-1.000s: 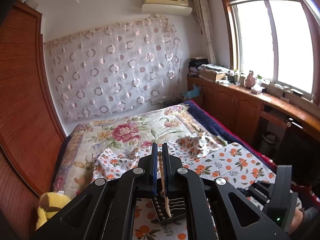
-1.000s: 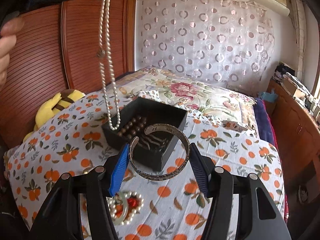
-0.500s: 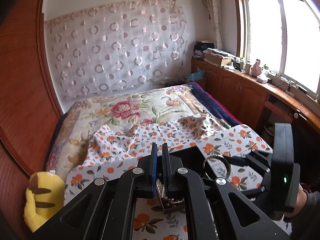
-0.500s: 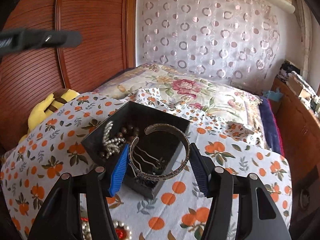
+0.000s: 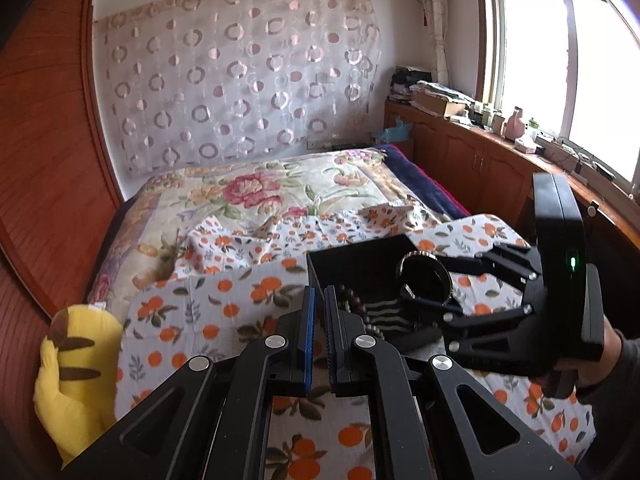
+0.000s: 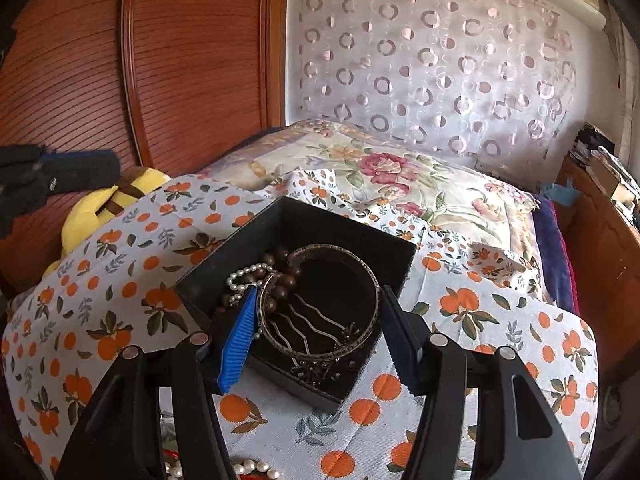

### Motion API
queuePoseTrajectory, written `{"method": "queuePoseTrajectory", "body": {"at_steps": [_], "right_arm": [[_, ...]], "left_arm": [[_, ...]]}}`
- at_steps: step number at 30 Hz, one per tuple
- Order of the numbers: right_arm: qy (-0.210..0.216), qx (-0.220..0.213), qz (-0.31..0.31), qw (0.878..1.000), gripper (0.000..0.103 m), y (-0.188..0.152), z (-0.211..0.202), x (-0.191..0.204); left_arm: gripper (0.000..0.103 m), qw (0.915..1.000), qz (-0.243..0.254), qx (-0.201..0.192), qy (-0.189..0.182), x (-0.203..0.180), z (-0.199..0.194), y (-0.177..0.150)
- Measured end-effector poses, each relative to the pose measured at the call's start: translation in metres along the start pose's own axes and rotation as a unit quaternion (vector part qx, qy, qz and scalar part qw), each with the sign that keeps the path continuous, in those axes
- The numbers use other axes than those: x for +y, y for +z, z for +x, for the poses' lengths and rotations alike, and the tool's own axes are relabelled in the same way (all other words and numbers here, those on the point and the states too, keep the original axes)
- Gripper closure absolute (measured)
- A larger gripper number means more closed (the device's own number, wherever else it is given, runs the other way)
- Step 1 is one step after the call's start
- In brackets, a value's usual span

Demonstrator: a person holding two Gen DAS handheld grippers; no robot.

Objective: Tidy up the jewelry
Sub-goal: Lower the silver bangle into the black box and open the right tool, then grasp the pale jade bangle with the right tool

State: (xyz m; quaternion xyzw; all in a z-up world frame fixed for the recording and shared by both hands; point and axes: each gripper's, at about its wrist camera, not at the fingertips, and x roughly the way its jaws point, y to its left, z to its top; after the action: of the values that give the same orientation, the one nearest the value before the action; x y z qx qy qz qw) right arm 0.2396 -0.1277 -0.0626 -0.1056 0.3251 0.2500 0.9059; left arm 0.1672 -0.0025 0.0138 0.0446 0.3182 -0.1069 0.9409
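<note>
The left gripper [image 5: 319, 300] hangs left of the box [image 6: 208, 280], its jaws nearly together on nothing. The right gripper [image 6: 318, 312] holds the bangle [image 6: 320, 350] flat, directly above the box, nearer by far.

Black box [image 6: 224, 276] on white cloth [image 6: 120, 280] (orange-fruit print), yellow plush [image 5: 76, 376] beside.

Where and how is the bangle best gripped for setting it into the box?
As the right gripper has it: across the bangle, pads on opposite outer edges, coming from the near side. The bangle is an open cuff lying roughly flat over the box, so squeezing across the sides probably avoids the gap at its far-left edge and keeps it level for lowering.
</note>
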Motion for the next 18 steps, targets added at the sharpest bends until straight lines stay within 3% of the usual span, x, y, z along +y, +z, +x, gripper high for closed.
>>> {"method": "queuePoseTrajectory", "body": {"at_steps": [10, 18], "right_arm": [[0.000, -0.018, 0.009, 1.000, 0.039, -0.003, -0.018, -0.001], [0.014, -0.020, 0.016, 1.000, 0.039, -0.035, -0.053, 0.004]], "left_arm": [[0.099, 0.9998, 0.010, 0.014, -0.004, -0.011, 0.002, -0.038], [0.096, 0.9994, 0.001, 0.030, -0.017, -0.014, 0.000, -0.071]]}}
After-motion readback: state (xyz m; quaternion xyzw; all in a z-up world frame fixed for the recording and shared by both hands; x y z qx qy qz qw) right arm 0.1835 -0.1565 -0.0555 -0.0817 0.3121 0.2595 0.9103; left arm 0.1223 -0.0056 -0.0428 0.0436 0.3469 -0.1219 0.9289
